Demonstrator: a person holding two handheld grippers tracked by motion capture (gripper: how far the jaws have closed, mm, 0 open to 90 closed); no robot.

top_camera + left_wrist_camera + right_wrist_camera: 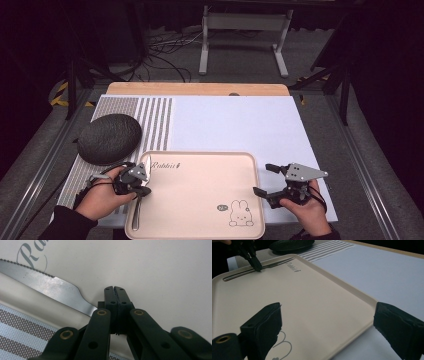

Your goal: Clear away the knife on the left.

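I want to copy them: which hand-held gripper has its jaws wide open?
The right hand-held gripper, beside the tray's right edge; the left hand-held gripper is shut at the knife.

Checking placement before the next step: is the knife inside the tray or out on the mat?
Inside. The knife lies flat along the left edge of the tray, within its raised rim.

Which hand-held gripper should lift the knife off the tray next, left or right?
Left, most likely. The left hand-held gripper is already shut at the knife on the tray, apparently on its handle. The right hand-held gripper is open at the tray's opposite edge, well away from the knife.
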